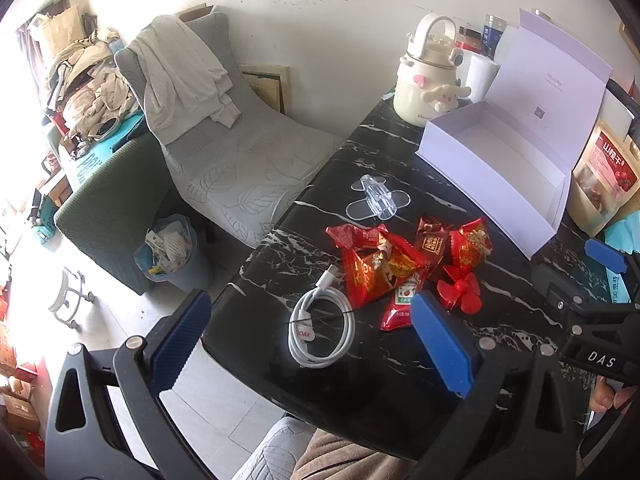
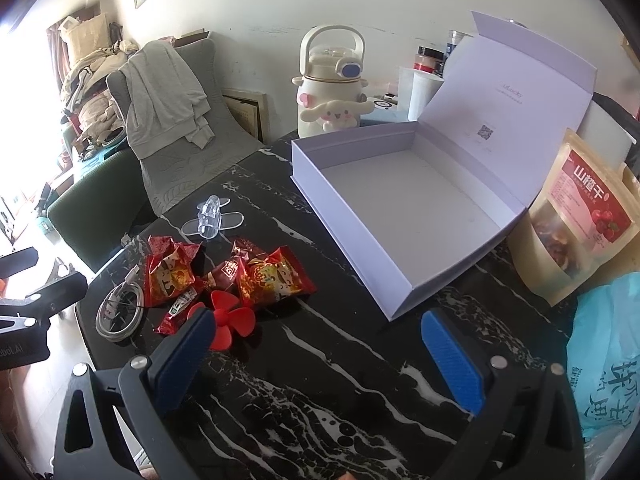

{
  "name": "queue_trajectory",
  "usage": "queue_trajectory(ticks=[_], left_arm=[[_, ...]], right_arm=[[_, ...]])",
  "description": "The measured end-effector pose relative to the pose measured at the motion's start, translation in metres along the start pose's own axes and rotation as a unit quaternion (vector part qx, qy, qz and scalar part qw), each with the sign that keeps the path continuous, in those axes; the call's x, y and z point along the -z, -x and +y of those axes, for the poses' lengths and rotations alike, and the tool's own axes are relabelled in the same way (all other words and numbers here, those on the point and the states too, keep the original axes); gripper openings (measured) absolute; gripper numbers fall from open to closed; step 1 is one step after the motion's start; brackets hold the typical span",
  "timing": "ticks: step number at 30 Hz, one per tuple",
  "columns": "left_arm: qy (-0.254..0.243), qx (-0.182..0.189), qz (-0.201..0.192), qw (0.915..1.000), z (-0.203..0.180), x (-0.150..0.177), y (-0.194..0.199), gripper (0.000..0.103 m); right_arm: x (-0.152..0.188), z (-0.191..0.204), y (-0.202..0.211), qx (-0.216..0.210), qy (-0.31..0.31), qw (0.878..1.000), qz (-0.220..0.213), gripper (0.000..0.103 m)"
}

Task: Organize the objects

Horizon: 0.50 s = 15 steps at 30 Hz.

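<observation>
An open white box [image 1: 492, 164] [image 2: 404, 208] lies empty on the black marble table [image 1: 380, 380] [image 2: 320, 380], lid tipped back. In front of it sit red snack packets [image 1: 384, 264] [image 2: 268, 280], a red plastic fan blade [image 1: 460, 292] [image 2: 230, 324], a small ketchup sachet [image 1: 400, 308] [image 2: 176, 312], a coiled white cable [image 1: 320, 328] [image 2: 120, 308] and a clear plastic holder [image 1: 378, 198] [image 2: 210, 216]. My left gripper [image 1: 316, 340] hovers open above the cable. My right gripper [image 2: 316, 352] stands open over bare table, its left finger beside the fan blade.
A cream kettle-shaped bottle [image 1: 428, 80] [image 2: 332, 88] stands behind the box. A snack pouch [image 2: 576, 220] and a blue plastic bag [image 2: 612, 360] sit at the right. Left of the table are a grey chair [image 1: 240, 160] and a full bin [image 1: 168, 252].
</observation>
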<state>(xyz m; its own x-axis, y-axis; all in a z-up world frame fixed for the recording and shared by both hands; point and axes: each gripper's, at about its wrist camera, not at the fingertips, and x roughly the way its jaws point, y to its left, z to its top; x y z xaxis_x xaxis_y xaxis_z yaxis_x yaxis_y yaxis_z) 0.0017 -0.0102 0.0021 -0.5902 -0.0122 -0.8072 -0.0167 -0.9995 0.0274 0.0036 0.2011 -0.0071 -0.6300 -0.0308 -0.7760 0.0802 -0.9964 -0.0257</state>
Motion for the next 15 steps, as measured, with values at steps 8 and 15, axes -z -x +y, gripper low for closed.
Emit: queue_trajectory(ticks=[8, 15], left_arm=[[-0.004, 0.007, 0.002, 1.0000, -0.0033, 0.0025, 0.0004, 0.100], [-0.006, 0.010, 0.002, 0.9999, -0.0046, 0.0042, 0.0015, 0.100]], right_arm=[[0.0008, 0.0006, 0.0009, -0.001, 0.001, 1.000, -0.001, 0.103], [0.0020, 0.0010, 0.0019, -0.002, 0.002, 1.000, -0.002, 0.103]])
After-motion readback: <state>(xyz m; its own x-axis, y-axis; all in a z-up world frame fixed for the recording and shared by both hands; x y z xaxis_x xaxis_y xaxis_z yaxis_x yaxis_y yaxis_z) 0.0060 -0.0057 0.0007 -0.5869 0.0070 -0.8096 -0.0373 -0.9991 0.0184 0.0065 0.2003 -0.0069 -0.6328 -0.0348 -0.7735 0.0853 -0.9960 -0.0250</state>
